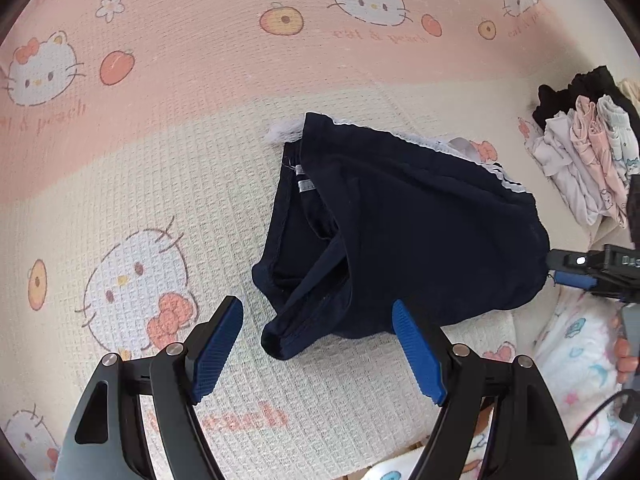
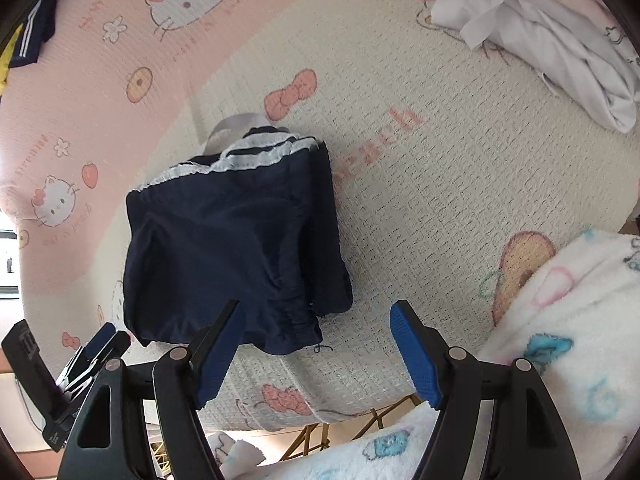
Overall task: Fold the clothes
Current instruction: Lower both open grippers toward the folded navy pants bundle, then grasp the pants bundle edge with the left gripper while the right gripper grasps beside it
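Jaws of both the left gripper (image 1: 318, 346) and right gripper (image 2: 316, 346) stand wide above navy shorts (image 1: 400, 240), holding nothing.

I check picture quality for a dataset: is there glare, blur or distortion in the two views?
Left wrist view: strong fisheye bending, dark corners, even soft light, navy garment sharp. Right wrist view: same bending, bright glare at the left edge, blanket print clear.

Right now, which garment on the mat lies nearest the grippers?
The navy shorts, spread alone below both open grippers; the pale clothes pile sits far off at the mat's edge.
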Demonstrator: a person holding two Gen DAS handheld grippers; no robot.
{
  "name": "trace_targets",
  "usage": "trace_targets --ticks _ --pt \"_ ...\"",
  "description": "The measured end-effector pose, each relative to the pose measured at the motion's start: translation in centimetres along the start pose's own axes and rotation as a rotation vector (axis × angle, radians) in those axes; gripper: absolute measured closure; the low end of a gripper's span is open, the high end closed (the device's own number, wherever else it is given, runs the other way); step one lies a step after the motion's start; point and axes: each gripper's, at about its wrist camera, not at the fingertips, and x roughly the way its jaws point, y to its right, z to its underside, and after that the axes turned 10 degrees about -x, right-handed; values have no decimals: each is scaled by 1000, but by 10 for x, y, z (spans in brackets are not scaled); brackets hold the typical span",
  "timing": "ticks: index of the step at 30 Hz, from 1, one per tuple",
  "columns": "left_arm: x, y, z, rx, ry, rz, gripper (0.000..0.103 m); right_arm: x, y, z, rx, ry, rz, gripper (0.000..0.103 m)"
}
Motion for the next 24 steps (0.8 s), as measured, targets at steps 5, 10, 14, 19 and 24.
trace_targets --ticks 5,10,14,19,24 --pt "7 7 9 51 -9 -6 27 12 -2 -2 -7 -33 -8 29" --pt "24 12 15 93 -9 -69 27 23 -5 -7 -27 -64 -17 29" --pt "26 5 15 83 34 -81 27 30 -8 -10 -39 -74 -36 29" --pt "28 -10 10 33 51 -40 39 35 -15 -11 -75 -92 -1 29" --pt "37 -18 7 -27 5 16 70 37 -29 -12 -171 -89 100 73"
